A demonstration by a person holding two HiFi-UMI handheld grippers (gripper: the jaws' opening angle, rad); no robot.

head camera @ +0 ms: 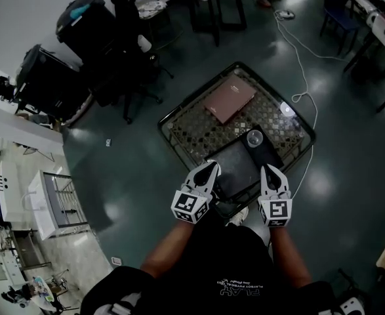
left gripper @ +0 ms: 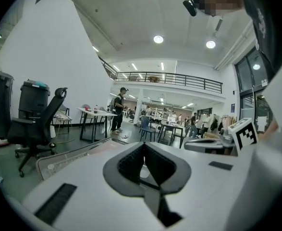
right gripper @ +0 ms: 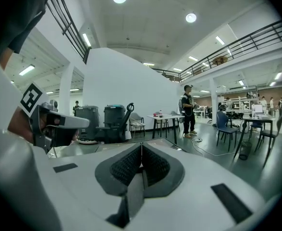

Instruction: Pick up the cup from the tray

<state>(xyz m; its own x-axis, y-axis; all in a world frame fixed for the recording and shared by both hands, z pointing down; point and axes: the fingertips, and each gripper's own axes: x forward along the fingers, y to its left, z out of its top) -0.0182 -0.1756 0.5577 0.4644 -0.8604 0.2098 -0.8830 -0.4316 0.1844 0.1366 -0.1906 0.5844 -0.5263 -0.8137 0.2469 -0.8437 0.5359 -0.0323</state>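
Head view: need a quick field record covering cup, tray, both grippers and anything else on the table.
cup: clear cup, upright, on the far right part of the tray
tray: black rectangular tray, on the near side of the lattice-topped table
left gripper: jaws together, empty, at the tray's near left edge
right gripper: jaws together, empty, nearer the person than the cup, not touching it
other: flat brown book beyond the tray
task state: cup not yet picked up
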